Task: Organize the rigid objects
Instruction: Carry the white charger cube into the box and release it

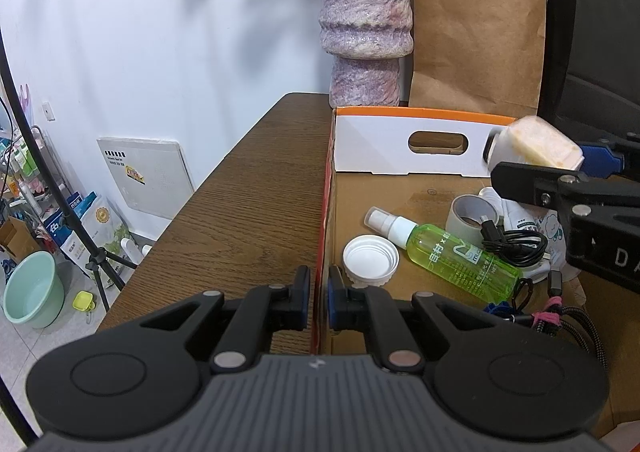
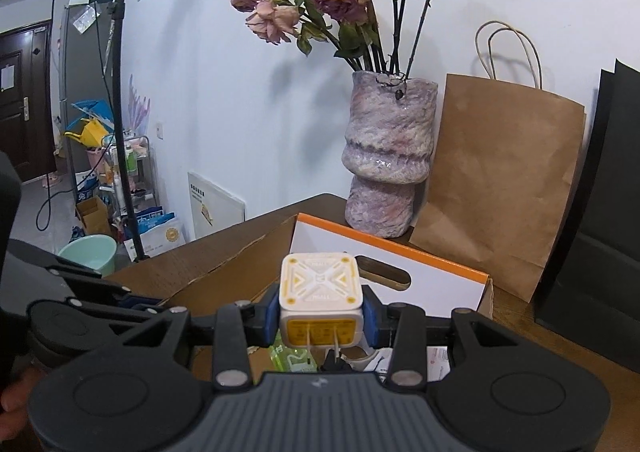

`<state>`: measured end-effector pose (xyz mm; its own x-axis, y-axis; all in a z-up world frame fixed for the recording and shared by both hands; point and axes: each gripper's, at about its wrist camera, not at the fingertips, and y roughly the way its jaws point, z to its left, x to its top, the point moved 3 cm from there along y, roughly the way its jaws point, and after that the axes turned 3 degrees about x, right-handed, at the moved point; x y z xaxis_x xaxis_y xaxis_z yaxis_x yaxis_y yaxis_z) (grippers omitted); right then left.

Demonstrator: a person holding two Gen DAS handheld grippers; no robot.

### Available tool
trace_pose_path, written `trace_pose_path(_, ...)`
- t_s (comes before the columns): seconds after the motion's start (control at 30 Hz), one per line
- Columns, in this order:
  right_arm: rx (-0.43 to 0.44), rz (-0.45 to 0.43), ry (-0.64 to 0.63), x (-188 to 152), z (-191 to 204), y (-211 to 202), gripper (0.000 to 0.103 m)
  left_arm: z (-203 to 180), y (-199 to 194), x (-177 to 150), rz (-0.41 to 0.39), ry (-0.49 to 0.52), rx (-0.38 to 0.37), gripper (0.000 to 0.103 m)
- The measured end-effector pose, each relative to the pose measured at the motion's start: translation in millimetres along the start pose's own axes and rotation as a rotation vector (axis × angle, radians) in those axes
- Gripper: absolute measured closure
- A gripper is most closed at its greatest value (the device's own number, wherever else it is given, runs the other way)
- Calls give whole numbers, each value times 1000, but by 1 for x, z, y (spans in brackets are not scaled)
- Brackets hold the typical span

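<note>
A white cube plug with a yellow face (image 2: 320,284) is clamped between the blue pads of my right gripper (image 2: 322,312), which is shut on it. It hangs above the far right of an open cardboard box (image 1: 416,179); from the left wrist the same cube (image 1: 536,143) shows in the right gripper (image 1: 540,161). My left gripper (image 1: 318,292) is shut on the box's orange left wall (image 1: 326,187), one finger on each side. Inside lie a green spray bottle (image 1: 452,256), a white lid (image 1: 370,260), a tape roll (image 1: 474,211) and a black cable (image 1: 516,246).
The box rests on a brown wooden table (image 1: 248,191). Behind it stand a mottled pink vase (image 1: 366,19) with dried roses, a brown paper bag (image 1: 476,31) and a black bag (image 1: 592,43). Braided cables (image 1: 560,316) lie at the box's near right.
</note>
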<state>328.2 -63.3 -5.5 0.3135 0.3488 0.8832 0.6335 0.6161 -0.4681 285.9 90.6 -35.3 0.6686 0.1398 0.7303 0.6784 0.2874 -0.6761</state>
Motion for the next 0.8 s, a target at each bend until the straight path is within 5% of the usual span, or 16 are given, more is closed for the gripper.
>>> trace_pose_path(0.03, 3, -3, 1, 0, 0, 0, 60, 0, 0, 0, 0, 0, 0, 93)
trace_pose_path(0.13, -30, -22, -9, 1, -3, -4, 0, -1, 0, -1, 0, 0, 1, 93)
trace_pose_path(0.8, -131, -5, -2, -3, -18, -9, 0, 1, -1, -2, -1, -22, 4, 87)
